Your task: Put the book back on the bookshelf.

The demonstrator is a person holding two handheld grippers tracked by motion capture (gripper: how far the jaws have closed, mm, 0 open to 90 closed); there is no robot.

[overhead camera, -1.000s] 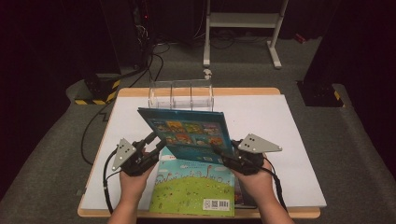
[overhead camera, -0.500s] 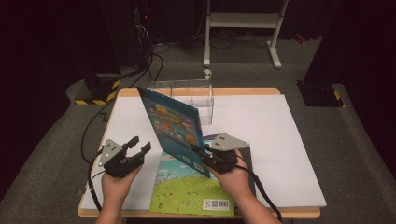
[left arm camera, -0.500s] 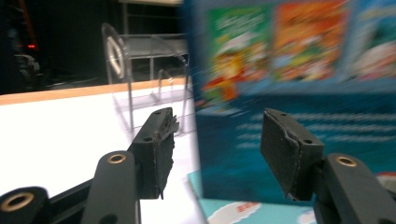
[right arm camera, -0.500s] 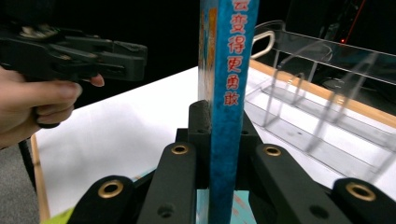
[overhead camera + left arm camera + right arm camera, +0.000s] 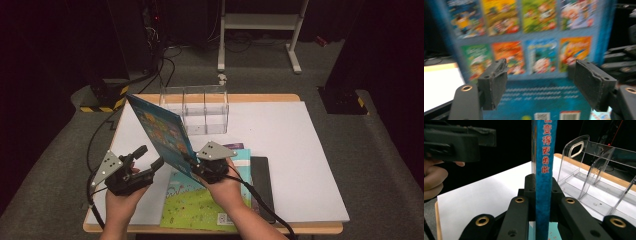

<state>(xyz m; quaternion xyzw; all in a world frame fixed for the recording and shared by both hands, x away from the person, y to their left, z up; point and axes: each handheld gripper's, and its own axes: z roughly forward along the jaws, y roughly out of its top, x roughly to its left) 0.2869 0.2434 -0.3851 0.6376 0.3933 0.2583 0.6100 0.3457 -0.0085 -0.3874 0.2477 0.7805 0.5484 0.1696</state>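
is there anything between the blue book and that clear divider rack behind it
Nothing visible. The blue book, clamped upright in the right gripper, has only bare white table between it and the clear rack. The open left gripper sits off to the side.

Left hand-held gripper jaws just opening, right hand-held gripper clamped, raised beside it

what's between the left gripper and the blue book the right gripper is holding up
Nothing: in the high view a bare gap separates the open left gripper from the blue book.
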